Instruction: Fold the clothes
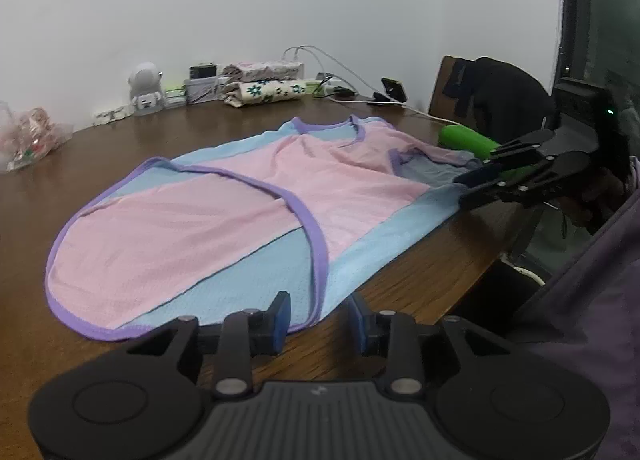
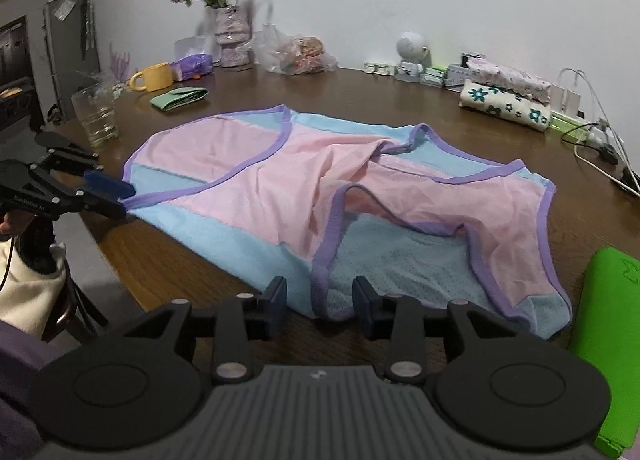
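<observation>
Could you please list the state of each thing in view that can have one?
Pink and blue garment: spread on the table, one flap folded over, still wrinkled.
Left hand-held gripper: open at the garment's purple hem.
Right hand-held gripper: open at the garment's near edge.
Drinking glass: upright, looks empty.
Yellow mug: upright.
Floral cloths: folded, stacked.

On the table (image 2: 168,260) were: one pink-and-blue garment (image 2: 304,195), two grippers, two folded floral cloths (image 2: 505,108), one yellow mug (image 2: 154,77), one drinking glass (image 2: 95,115), one flower vase (image 2: 231,37), one white robot figurine (image 2: 411,55).
</observation>
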`<control>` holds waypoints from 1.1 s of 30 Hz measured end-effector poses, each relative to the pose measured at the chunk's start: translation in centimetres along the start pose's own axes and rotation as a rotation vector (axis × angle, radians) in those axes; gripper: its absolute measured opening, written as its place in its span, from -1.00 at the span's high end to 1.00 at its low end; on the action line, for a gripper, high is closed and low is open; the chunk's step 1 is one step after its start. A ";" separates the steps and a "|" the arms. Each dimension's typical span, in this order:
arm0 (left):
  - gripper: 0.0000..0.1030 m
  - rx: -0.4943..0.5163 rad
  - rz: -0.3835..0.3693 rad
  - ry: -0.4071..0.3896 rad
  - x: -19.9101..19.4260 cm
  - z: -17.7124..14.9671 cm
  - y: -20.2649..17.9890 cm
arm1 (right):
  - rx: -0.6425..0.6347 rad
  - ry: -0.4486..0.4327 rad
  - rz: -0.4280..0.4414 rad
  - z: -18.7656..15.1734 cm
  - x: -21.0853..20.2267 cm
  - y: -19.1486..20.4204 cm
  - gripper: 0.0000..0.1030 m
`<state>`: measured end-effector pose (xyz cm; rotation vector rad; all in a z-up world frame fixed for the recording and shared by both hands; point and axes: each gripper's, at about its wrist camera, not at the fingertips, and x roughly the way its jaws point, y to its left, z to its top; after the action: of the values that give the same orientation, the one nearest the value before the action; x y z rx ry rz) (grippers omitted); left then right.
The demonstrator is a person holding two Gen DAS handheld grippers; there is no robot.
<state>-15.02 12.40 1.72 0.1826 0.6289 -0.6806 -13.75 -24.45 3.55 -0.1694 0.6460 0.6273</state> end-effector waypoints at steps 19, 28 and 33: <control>0.99 -0.039 0.007 -0.095 -2.2 1.2 2.7 | -0.004 -0.083 0.037 0.2 -1.2 -0.7 0.92; 1.00 0.017 0.071 -0.122 -1.7 4.1 5.0 | -0.013 -0.091 0.005 3.2 0.9 -1.6 0.92; 0.76 0.019 -0.035 -0.066 -0.8 5.2 5.0 | -0.017 -0.095 -0.014 4.9 2.1 -2.0 0.92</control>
<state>-9.85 14.87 6.13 0.1664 0.5634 -0.7234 -8.77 -23.40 6.03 -0.1590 0.5478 0.6243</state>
